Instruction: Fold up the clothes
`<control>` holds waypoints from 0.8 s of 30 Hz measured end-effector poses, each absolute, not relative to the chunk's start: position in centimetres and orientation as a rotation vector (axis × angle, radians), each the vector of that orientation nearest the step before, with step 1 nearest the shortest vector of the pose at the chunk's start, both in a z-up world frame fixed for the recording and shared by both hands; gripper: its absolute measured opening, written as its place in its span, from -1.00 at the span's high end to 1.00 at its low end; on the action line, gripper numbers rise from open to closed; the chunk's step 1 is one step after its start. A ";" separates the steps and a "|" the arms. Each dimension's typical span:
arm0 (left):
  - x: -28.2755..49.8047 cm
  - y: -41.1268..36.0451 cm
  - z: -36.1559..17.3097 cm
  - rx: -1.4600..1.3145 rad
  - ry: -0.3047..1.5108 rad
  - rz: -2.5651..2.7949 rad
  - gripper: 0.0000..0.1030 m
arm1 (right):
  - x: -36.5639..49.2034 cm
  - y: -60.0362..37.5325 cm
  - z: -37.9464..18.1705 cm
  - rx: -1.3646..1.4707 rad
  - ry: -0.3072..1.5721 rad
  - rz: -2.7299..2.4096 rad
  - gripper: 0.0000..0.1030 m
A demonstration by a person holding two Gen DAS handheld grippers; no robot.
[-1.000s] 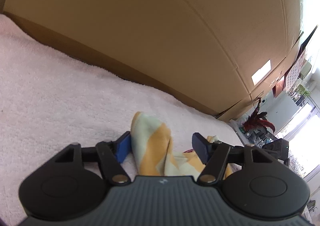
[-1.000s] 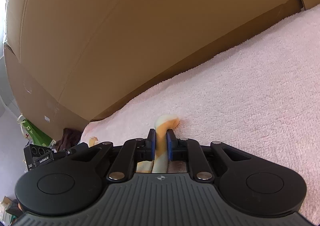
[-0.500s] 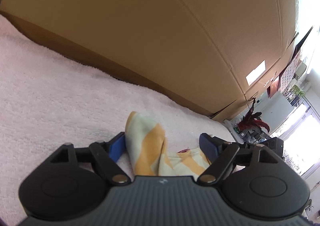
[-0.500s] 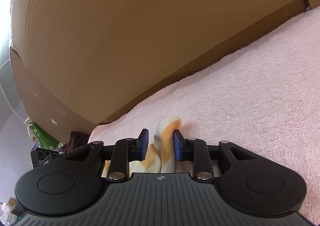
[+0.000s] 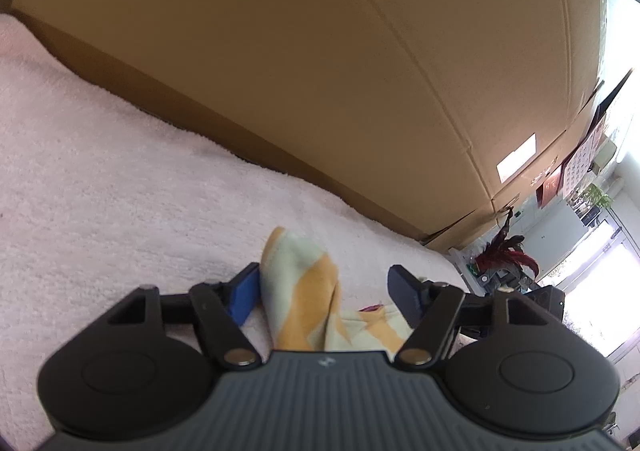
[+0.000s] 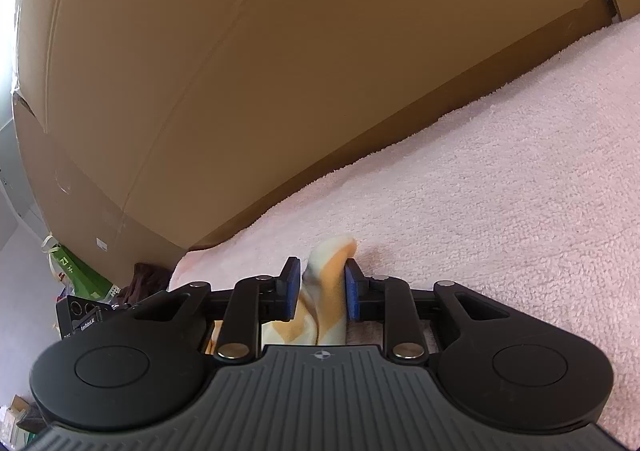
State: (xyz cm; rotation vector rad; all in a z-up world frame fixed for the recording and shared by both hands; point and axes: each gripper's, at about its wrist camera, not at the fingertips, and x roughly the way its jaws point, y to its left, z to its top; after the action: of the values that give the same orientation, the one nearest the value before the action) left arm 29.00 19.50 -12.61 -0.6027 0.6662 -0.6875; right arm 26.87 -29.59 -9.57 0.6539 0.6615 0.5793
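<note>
A yellow and pale-green patterned garment (image 5: pixel 304 291) lies bunched on a pink towel surface (image 5: pixel 100 179). My left gripper (image 5: pixel 326 291) is open, its blue pads wide apart, and a raised fold of the cloth stands between them beside the left pad. In the right wrist view the same garment (image 6: pixel 326 291) pokes up between the fingers of my right gripper (image 6: pixel 322 289). That gripper is open, with its pads set a little apart on either side of the fold. Most of the garment is hidden below both gripper bodies.
A big cardboard box wall (image 5: pixel 320 51) rises right behind the towel (image 6: pixel 500 191) in both views. Off the towel's edge stand a green bag (image 6: pixel 76 271), dark cloth (image 6: pixel 146 277), and a red feathery object (image 5: pixel 504 255) near a bright window.
My right gripper went from shut on the cloth fold to open, pads now apart. The left gripper stayed open and shifted slightly; the garment settled between its fingers.
</note>
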 end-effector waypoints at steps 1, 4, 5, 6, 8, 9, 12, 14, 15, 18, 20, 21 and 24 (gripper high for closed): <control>29.1 19.6 -12.7 -0.608 0.667 -0.686 -0.30 | 26.9 -29.6 -9.6 0.656 0.661 0.580 0.54; 29.4 19.9 -13.0 -0.638 0.681 -0.679 -0.01 | 26.9 -29.7 -9.6 0.663 0.659 0.582 0.54; 29.5 20.0 -13.1 -0.651 0.687 -0.675 0.10 | 26.9 -29.7 -9.6 0.664 0.659 0.582 0.54; 29.6 20.2 -13.2 -0.660 0.690 -0.671 0.16 | 26.8 -29.7 -9.6 0.664 0.659 0.582 0.53; 29.7 20.3 -13.3 -0.667 0.693 -0.668 0.19 | 26.8 -29.8 -9.6 0.664 0.658 0.582 0.53; 29.7 20.4 -13.3 -0.670 0.694 -0.667 0.19 | 26.7 -29.8 -9.6 0.664 0.658 0.582 0.53; 29.7 20.5 -13.4 -0.677 0.695 -0.664 0.22 | 26.7 -29.8 -9.6 0.665 0.658 0.580 0.53; 29.7 20.6 -13.5 -0.688 0.698 -0.661 0.30 | 26.7 -29.7 -9.6 0.665 0.658 0.580 0.53; 29.8 20.7 -13.6 -0.694 0.700 -0.659 0.34 | 26.7 -29.7 -9.6 0.665 0.658 0.580 0.53; 29.8 20.9 -13.7 -0.701 0.702 -0.659 0.35 | 26.7 -29.7 -9.5 0.666 0.658 0.580 0.53; 29.7 21.0 -13.7 -0.701 0.702 -0.660 0.35 | 26.7 -29.7 -9.5 0.668 0.657 0.580 0.53; 29.7 21.0 -13.8 -0.704 0.703 -0.660 0.35 | 26.7 -29.7 -9.5 0.669 0.657 0.580 0.53; 29.7 21.2 -13.8 -0.715 0.709 -0.657 0.39 | 26.6 -29.7 -9.5 0.669 0.656 0.580 0.53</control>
State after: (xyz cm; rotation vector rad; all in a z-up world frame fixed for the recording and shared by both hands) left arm 29.67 21.19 -13.84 -0.7153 0.7087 -0.6566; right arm 26.64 -29.69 -9.53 0.6688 0.6565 0.5797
